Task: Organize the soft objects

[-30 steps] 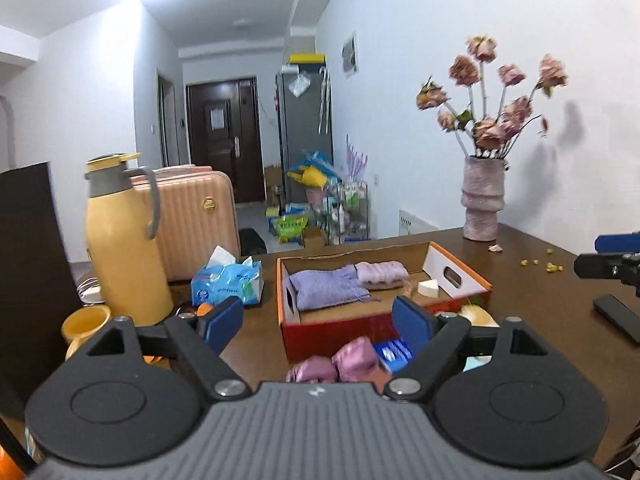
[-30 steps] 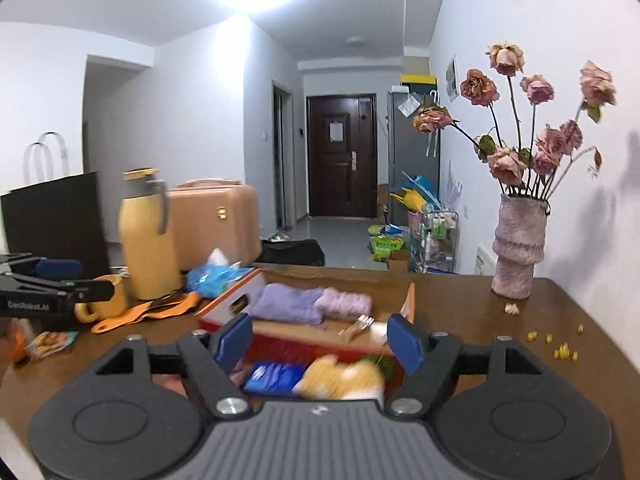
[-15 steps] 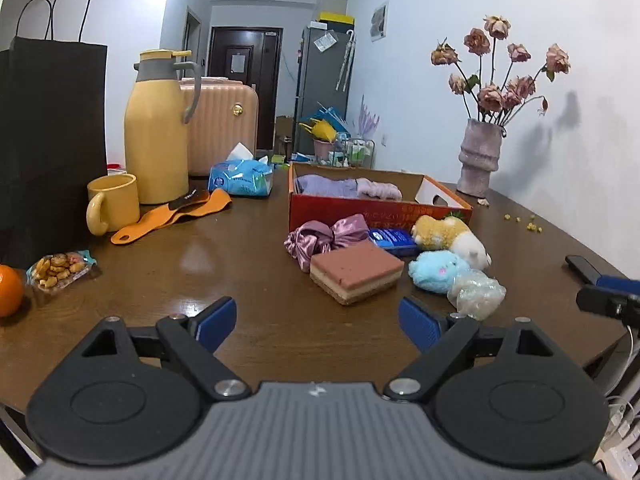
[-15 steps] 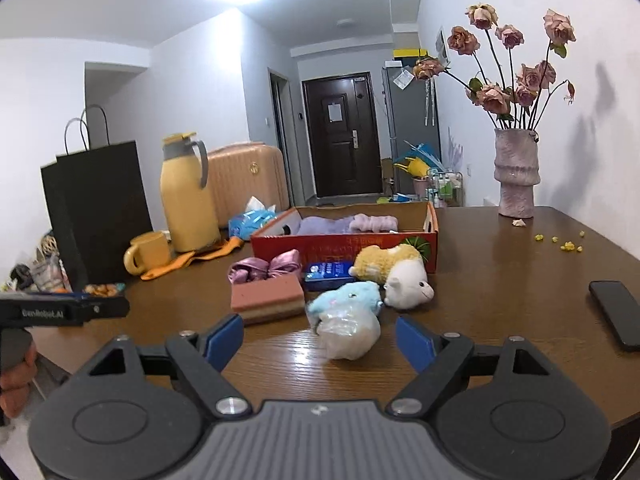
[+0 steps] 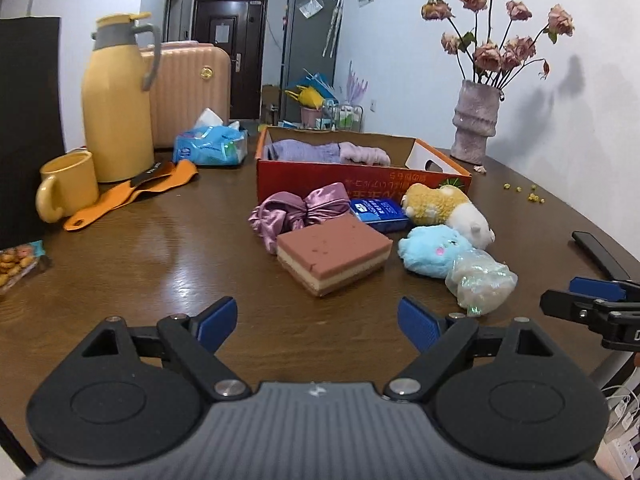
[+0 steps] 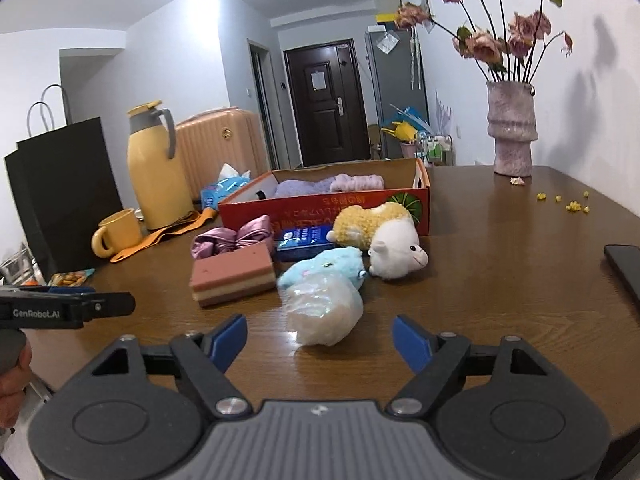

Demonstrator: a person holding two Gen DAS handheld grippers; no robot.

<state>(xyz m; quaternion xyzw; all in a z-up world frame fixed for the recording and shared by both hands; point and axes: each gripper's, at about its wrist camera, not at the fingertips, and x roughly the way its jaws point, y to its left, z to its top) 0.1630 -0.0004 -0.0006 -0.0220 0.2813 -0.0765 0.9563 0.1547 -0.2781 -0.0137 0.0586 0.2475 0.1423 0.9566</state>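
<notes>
While both jaws were narrowing around nothing, we judged the right gripper should straddle the plastic-wrapped bundle squarely, squeeze gently, then carry it to the box; left gripper faced the sponge.

Left gripper: your jaws stand wide apart and are closing a little; nothing lies between the blue pads, and only bare table shows in the gap.
Left gripper pose: you point it forward and tilted downward, low over the near edge of the table.
Right gripper: your jaws are wide and closing; the pads touch nothing.
Right gripper pose: tilted downward, low, beside your left one; its black finger with a blue pad shows at the right edge of the left view.
Hand: your fingers wrap the left gripper's handle, seen at the left edge of the right view.
</notes>
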